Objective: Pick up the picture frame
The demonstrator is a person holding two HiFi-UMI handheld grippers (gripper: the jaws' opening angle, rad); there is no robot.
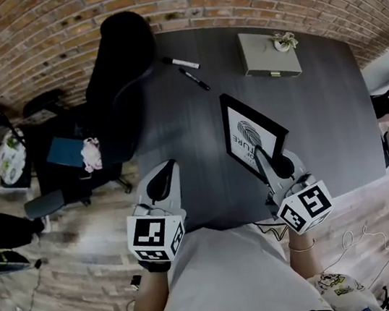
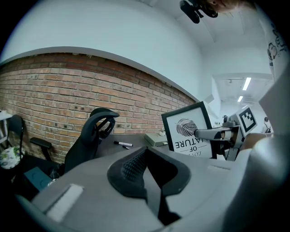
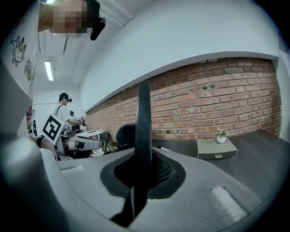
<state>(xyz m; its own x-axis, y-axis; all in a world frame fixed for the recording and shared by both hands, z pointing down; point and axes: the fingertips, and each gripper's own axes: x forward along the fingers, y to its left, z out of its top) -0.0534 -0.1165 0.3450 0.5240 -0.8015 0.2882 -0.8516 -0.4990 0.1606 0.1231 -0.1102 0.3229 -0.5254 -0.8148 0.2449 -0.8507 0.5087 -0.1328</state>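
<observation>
The picture frame (image 1: 250, 135) is black-edged, with a white print of a dark leaf and lettering. It stands tilted up off the dark table (image 1: 320, 116), and my right gripper (image 1: 273, 164) is shut on its near edge. In the right gripper view the frame (image 3: 143, 136) shows edge-on as a dark upright bar clamped in my right gripper (image 3: 142, 176). My left gripper (image 1: 162, 174) hovers at the table's front left edge, shut with nothing in it. From the left gripper view, past my left gripper (image 2: 149, 176), the frame (image 2: 188, 131) is upright in my right gripper (image 2: 217, 133).
A black office chair (image 1: 119, 75) stands at the table's left side. Two markers (image 1: 181, 63) lie at the far middle of the table. A grey box (image 1: 269, 55) with a small plant (image 1: 284, 42) sits at the far right. A brick wall (image 1: 50, 27) runs behind.
</observation>
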